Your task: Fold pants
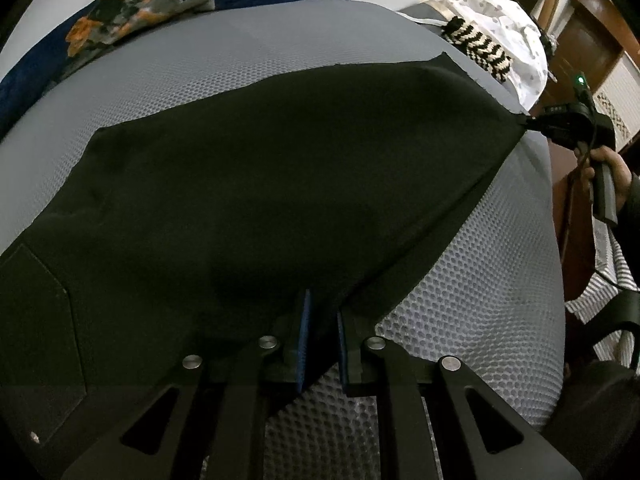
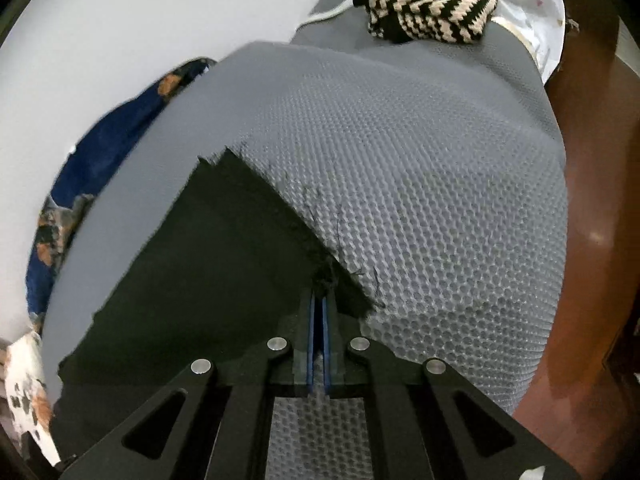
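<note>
Black pants lie spread over a grey honeycomb-mesh mattress, with a back pocket showing at the lower left. My left gripper is shut on the near edge of the pants, and black cloth sits between its blue pads. At the far right a hand holds my right gripper, which pinches a corner of the leg and pulls it taut. In the right wrist view the right gripper is shut on the frayed hem of the pants, whose loose threads trail over the mattress.
A black-and-cream zigzag knit piece and a white dotted cloth lie at the far end of the mattress. A dark blue floral blanket runs along the wall side. Brown wooden furniture stands beyond the right edge.
</note>
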Demonstrator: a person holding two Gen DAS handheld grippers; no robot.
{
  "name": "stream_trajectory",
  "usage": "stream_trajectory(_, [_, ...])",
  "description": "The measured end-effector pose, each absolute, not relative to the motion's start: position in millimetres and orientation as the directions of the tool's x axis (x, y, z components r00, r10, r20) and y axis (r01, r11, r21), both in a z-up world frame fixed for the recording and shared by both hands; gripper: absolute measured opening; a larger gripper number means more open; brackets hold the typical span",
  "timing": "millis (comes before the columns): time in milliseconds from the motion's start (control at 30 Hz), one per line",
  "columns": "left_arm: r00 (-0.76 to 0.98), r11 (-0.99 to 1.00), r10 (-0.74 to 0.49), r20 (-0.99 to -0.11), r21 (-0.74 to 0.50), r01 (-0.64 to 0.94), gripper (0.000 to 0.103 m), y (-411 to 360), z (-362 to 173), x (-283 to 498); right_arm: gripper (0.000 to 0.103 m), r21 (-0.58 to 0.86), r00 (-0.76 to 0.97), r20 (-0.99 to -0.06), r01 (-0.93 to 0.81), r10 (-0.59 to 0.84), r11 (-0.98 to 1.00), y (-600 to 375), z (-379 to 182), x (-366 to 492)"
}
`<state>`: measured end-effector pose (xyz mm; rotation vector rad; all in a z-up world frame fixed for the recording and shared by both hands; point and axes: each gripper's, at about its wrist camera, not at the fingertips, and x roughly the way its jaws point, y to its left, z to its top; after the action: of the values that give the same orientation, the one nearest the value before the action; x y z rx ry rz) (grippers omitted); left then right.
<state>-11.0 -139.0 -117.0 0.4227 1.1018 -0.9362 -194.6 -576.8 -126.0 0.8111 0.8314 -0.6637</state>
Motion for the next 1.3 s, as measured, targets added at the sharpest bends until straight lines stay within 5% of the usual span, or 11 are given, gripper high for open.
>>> stream_trajectory(100, [0.135, 0.568, -0.428, -0.894, -0.149, 0.809, 0.016, -142, -117, -11, 0.004, 0.378, 0.522, -0.836, 0.769, -0.166, 0.515, -580, -128, -195])
stream_trajectory(167, [0.128, 0.567, -0.425, -0.896, -0.154, 0.809, 0.02, -142, -115, -12, 0.013, 0.396, 0.527, -0.838, 0.764, -0.139, 0.51, -582, -126, -197])
stream_trajectory(233, [0.106, 0.569, -0.428, -0.897, -0.177, 0.803, 0.045, -142, -111, -11, 0.03, 0.395, 0.523, -0.842, 0.766, -0.134, 0.507, -584, -120, -197])
stream_trajectory(300, [0.102, 0.567, -0.449, -0.888, -0.195, 0.8, 0.055, -139, -104, -11, 0.034, 0.382, 0.529, -0.833, 0.761, -0.16, 0.524, -586, -108, -198])
stream_trajectory(567, [0.155, 0.593, -0.54, -0.827, -0.243, 0.768, 0.057, -119, -70, 4, 0.034, 0.407, 0.619, -0.782, 0.598, -0.075, 0.69, -610, -70, -141])
stream_trajectory(800, [0.28, 0.759, -0.482, -0.83, -0.236, 0.607, 0.057, -98, -72, 38, 0.034, 0.401, 0.577, -0.815, 0.49, 0.056, 0.774, -619, -80, -58])
stream_trajectory(1300, [0.309, 0.866, -0.372, -0.875, -0.208, 0.454, 0.058, -74, -81, 59, 0.032, 0.357, 0.493, -0.865, 0.477, 0.092, 0.803, -640, -116, -15])
